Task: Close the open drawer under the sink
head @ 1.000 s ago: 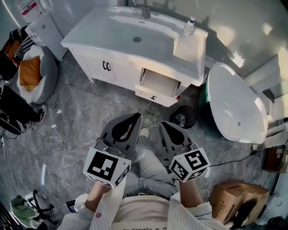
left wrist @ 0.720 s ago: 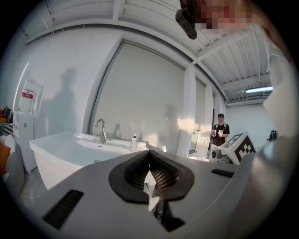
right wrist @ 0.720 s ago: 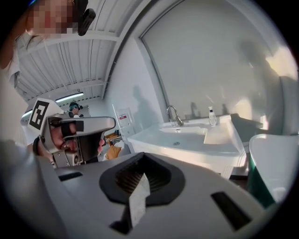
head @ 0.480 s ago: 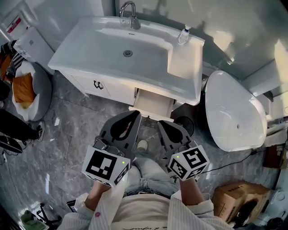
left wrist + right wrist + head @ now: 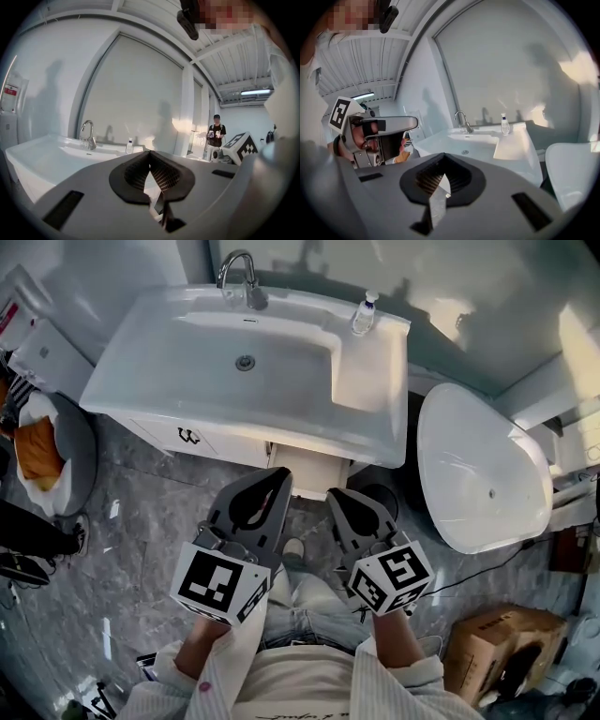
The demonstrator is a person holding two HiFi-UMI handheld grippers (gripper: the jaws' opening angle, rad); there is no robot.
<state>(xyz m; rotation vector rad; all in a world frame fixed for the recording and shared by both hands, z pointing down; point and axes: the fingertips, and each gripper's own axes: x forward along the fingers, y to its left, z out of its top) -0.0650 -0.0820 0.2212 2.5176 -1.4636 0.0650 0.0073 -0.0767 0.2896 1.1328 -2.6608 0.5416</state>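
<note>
Approach step, I judge: left tool and right tool are both pressed together, empty, hovering near the drawer open under the sink — next I need a tip on its front, pushing straight in.

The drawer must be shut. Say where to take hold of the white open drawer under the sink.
Its front panel, from straight in front: the white open drawer juts forward from under the white ceramic sink. No handle shows here, so press its front edge.
</note>
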